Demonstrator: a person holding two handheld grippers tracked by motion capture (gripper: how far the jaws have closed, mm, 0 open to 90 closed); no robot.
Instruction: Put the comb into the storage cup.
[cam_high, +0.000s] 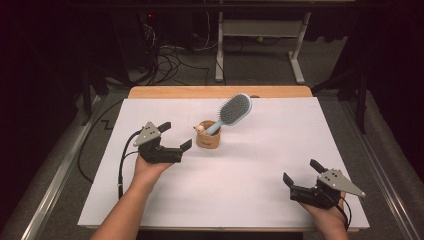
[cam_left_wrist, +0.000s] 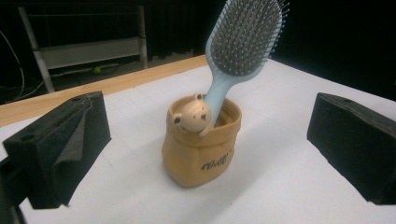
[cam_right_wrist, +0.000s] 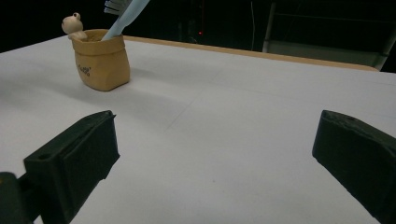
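A tan sack-shaped holder (cam_high: 208, 136) (cam_left_wrist: 201, 149) (cam_right_wrist: 101, 63) with a small bear head on its rim stands near the middle of the white table. A light blue hairbrush (cam_high: 234, 111) (cam_left_wrist: 243, 44) (cam_right_wrist: 122, 11) stands in it handle down, leaning to the right and away. My left gripper (cam_high: 176, 135) (cam_left_wrist: 205, 149) is open, just left of the holder and pointing at it, with nothing between its jaws. My right gripper (cam_high: 302, 172) (cam_right_wrist: 210, 154) is open near the table's front right, well away from the holder, over bare table.
The white tabletop (cam_high: 250, 165) has a wooden strip (cam_high: 220, 92) along its far edge. Beyond it stand a white desk frame (cam_high: 260, 45) and cables on the floor (cam_high: 170, 60). A black cable (cam_high: 122, 160) trails from the left gripper over the table's left part.
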